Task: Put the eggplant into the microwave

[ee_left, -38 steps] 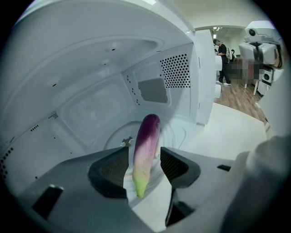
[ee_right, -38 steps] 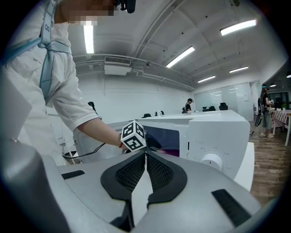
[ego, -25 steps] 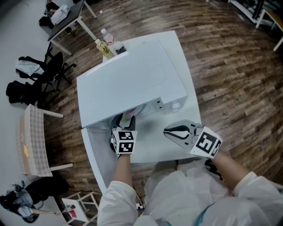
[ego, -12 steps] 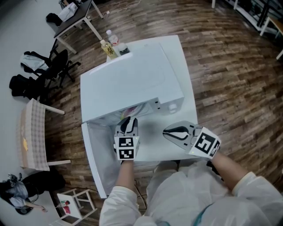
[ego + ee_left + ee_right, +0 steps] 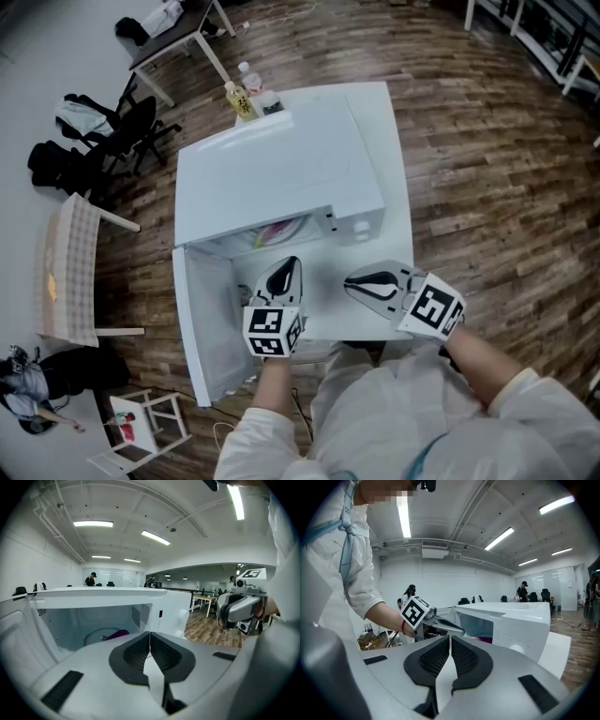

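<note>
Eggplant (image 5: 118,633): a purple shape inside the open microwave (image 5: 281,164), at the right edge of the round glass plate (image 5: 96,637) on the oven floor. From the head view only a pinkish-purple patch of it shows in the oven mouth. Nothing grips it.
Left gripper (image 5: 150,637): its fingers (image 5: 136,654) are pressed together with nothing between them. The tips point at the oven opening, which lies at 12 o'clock from them, and stand outside the oven.
Right gripper (image 5: 450,638): its fingers (image 5: 465,657) also meet at the tips and are empty. In the head view it sits at 3 o'clock from the left gripper, apart from it, and points toward 9 o'clock across the front of the microwave.
Microwave door (image 5: 208,323): swung wide open, at 9 o'clock from the left gripper.
Worktop (image 5: 401,225): white, carrying the microwave. Both grippers hover over its near edge.
Bottles (image 5: 240,97): at the far corner of the worktop, at 11 o'clock, behind the microwave.
Floor (image 5: 487,169): dark wood planks all around.
Chair (image 5: 67,272): checked seat, at 9 o'clock, well apart from the worktop.
</note>
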Action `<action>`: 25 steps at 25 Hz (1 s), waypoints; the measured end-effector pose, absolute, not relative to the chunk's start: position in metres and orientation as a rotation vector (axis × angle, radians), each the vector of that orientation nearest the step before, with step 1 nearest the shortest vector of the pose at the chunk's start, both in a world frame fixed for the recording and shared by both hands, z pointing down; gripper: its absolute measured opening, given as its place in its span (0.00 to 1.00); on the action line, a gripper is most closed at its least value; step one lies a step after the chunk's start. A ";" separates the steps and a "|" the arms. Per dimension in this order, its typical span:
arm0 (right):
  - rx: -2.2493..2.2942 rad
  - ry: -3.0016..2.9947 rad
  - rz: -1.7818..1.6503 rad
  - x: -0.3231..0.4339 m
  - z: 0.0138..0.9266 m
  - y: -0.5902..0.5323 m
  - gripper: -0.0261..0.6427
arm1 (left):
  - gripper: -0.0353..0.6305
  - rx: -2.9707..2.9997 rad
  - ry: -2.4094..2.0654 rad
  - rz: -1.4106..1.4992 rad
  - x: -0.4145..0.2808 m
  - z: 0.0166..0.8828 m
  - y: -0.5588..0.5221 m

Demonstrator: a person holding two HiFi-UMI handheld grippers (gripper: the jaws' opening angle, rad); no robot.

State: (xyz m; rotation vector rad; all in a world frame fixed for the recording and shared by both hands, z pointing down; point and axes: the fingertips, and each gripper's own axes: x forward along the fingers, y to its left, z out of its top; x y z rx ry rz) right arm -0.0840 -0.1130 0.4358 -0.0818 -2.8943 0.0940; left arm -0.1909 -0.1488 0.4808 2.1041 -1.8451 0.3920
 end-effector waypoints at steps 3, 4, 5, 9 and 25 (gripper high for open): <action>-0.090 -2.902 0.104 -0.080 0.436 -0.113 0.09 | 0.06 2.182 -1.814 0.297 -0.171 0.471 -0.142; -0.092 -2.907 0.112 -0.079 0.436 -0.114 0.09 | 0.06 2.212 -1.800 0.261 -0.164 0.467 -0.140; -0.092 -2.913 0.121 -0.077 0.435 -0.115 0.09 | 0.06 2.239 -1.787 0.225 -0.157 0.463 -0.138; -0.088 -2.942 0.143 -0.070 0.427 -0.118 0.09 | 0.06 2.332 -1.746 0.107 -0.131 0.439 -0.130; -0.080 -3.159 0.244 -0.040 0.348 -0.119 0.09 | 0.06 2.591 -1.570 -0.081 -0.048 0.360 -0.105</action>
